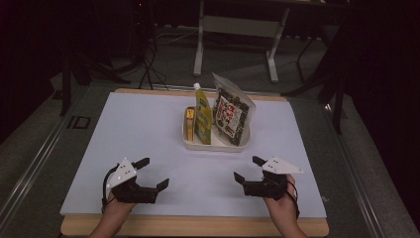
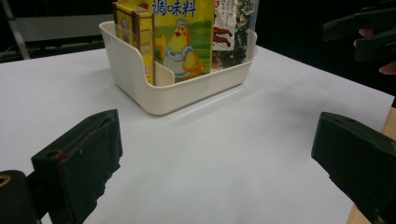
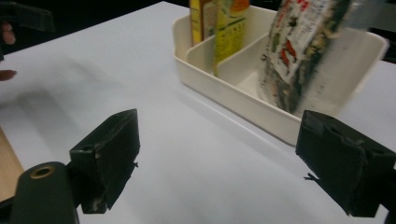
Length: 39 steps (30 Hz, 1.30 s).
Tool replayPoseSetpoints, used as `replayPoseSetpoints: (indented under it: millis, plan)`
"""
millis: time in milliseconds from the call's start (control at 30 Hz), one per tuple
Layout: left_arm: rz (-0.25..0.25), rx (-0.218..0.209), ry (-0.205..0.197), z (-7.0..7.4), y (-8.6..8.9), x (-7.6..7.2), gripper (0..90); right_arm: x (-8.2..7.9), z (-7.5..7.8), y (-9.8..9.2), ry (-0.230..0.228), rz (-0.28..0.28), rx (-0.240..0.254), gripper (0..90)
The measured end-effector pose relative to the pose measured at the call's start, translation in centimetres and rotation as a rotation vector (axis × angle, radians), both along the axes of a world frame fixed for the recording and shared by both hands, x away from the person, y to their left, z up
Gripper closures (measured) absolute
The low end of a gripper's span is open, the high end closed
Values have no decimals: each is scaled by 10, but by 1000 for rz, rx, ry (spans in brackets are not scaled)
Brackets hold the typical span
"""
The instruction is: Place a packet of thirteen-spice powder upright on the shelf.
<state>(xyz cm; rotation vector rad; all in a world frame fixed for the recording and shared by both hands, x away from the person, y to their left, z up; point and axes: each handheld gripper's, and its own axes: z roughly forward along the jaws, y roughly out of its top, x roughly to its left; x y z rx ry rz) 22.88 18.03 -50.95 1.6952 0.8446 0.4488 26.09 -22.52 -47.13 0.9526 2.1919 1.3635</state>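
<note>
Resting low over the white board [image 1: 148,134], the left gripper [image 1: 153,173] sits on the near-left side of the cream tray [image 1: 218,146], jaws spread wide and empty, well apart from it. That spread looks like readiness for a reach rather than a grip. In the tray, a small yellow box [image 1: 189,124] stands at the left end, the yellow seasoning pouch [image 1: 202,116] upright beside it against a divider, and the seaweed packet [image 1: 230,114] leans in the right compartment; the walls and divider seem to keep the flat packs standing. The right gripper [image 1: 250,171], near-right of the tray, is likewise released, holding nothing, aimed toward the packet.
</note>
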Motion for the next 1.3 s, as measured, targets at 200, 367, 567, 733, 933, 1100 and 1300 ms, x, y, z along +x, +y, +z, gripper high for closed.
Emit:
replayPoseSetpoints:
  millis: [200, 367, 567, 733, 933, 1100, 1300]
  plan:
    - [-4, 1, -1, 0, -1, 0, 23, -3, 0, -12, 4, -15, -7, 131]
    - [-9, 2, 0, 0, -1, 0, 23, -6, -1, -21, 19, -21, 9, 131]
    - [-19, 4, 9, -2, -1, 1, 23, -9, -1, -35, 3, -49, 11, 134]
    - [-35, 3, 7, -2, -3, 0, 23, -11, -3, -45, -5, -56, -3, 134]
    - [-60, 4, 21, -5, -5, 1, 23, -7, -3, -51, 15, -72, 4, 142]
    - [-64, -2, 19, -5, -5, 1, 23, -5, -5, -51, 29, -67, 0, 142]
    - [-65, -4, 21, -6, -4, 0, 24, -3, -6, -52, 42, -52, 17, 144]
